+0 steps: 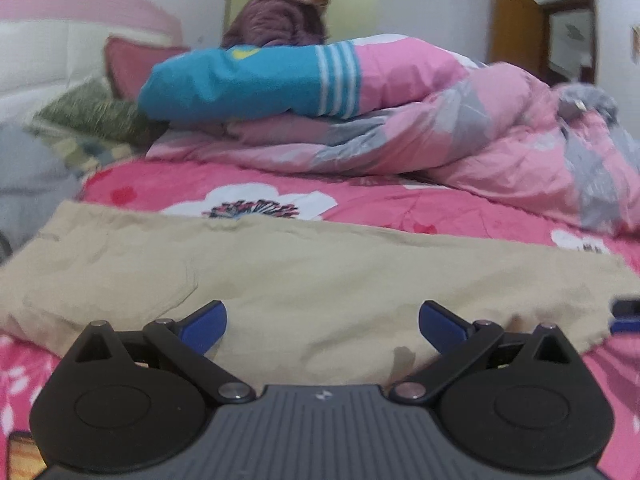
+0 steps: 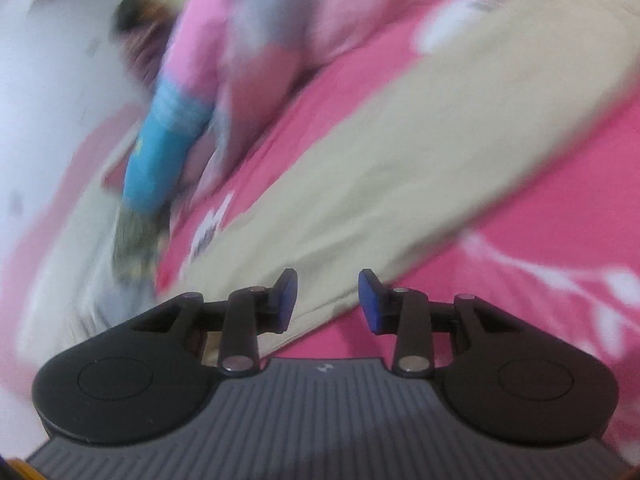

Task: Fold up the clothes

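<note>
**Fold clothes: both grippers free above the beige garment**

**Position of the garment.** The beige garment (image 1: 320, 280) lies flat on the bed (image 1: 400, 204), on the pink floral sheet. In the left wrist view it spans the middle of the frame from left edge to right. In the right wrist view, which is blurred and tilted, it runs diagonally from lower left to upper right (image 2: 400, 152). A heaped pink quilt (image 1: 460, 120) occupies the upper centre and right of the left view, well apart from the garment. A person in a purple jacket (image 1: 280, 12) is at the upper centre, behind the quilt.

**State of the jaws.** The left gripper (image 1: 322, 322) has its jaws wide apart, with no cloth between them. The right gripper (image 2: 328, 300) has its jaws partly apart, also empty, above the garment's near edge.

**Step in hand.** Judged from the frames, this is an interval between grasps: the garment is laid out, possibly folded once lengthwise, and neither gripper holds it.

**Next move.** Each gripper needs an edge or corner. Lower the jaws onto the cloth, pinch the garment layers only, and avoid catching the sheet beneath.
</note>
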Motion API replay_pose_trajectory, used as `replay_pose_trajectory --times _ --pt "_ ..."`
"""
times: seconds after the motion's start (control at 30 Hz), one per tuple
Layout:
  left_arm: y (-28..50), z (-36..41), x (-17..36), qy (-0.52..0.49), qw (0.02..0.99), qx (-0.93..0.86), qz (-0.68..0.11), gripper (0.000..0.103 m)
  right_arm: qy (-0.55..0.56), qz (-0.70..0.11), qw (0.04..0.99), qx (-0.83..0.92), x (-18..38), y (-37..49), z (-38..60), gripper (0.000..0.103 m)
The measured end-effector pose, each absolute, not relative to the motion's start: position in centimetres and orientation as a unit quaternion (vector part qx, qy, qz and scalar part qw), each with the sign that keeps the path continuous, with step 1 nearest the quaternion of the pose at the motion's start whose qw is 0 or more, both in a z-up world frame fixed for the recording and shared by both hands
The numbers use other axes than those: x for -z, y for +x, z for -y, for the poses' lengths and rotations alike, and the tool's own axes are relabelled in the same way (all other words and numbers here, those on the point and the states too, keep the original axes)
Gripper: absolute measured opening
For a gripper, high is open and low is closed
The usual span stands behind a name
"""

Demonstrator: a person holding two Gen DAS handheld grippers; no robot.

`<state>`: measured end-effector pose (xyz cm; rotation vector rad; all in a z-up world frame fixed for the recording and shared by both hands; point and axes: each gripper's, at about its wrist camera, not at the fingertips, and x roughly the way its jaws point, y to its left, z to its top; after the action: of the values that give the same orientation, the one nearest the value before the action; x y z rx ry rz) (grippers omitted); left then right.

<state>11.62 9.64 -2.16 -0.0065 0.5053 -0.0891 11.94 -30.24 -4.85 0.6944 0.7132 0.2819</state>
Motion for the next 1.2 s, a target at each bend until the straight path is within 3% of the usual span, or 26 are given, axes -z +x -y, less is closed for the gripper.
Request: replay_pose_trajectory --times 0.17,0.23,0.43,0.57,0.67,0.73,0.8,1.07,1.2 --pt "9.7 -7.5 2.2 0.054 0.967 0.090 -0.234 0.100 -0.016 -0.292 0.937 -0.192 3.0 11.7 20.3 0.030" --pt "8.9 -6.7 2.6 0.074 0.964 0.107 -0.230 0.090 -0.104 -0.272 0.928 -0.232 3.2 11.2 17.2 0.024" --pt "7.6 -4.9 4.4 0.130 0.955 0.138 -0.228 0.071 -0.264 -0.243 0.885 -0.297 4.4 12.0 11.2 0.023" --pt "7.5 -4.4 5.2 0.140 0.951 0.155 -0.229 0.067 -0.330 -0.221 0.868 -0.299 5.1 13.1 9.5 0.023" --pt "7.6 -4.3 5.3 0.140 0.949 0.163 -0.230 0.066 -0.343 -0.220 0.857 -0.314 5.2 13.9 9.3 0.023" --pt "7.8 -4.3 5.3 0.138 0.948 0.165 -0.232 0.066 -0.320 -0.242 0.854 -0.332 4.7 14.6 9.9 0.007" --pt "7.9 -4.4 5.3 0.134 0.948 0.167 -0.235 0.066 -0.274 -0.261 0.857 -0.350 3.5 15.2 11.0 0.004" --pt "8.4 -5.1 5.2 0.109 0.949 0.174 -0.238 0.066 -0.059 -0.334 0.850 -0.404 2.0 19.1 16.7 0.003" --pt "8.9 -5.2 5.1 0.100 0.952 0.170 -0.234 0.066 -0.050 -0.336 0.871 -0.354 3.2 18.7 18.0 0.005"
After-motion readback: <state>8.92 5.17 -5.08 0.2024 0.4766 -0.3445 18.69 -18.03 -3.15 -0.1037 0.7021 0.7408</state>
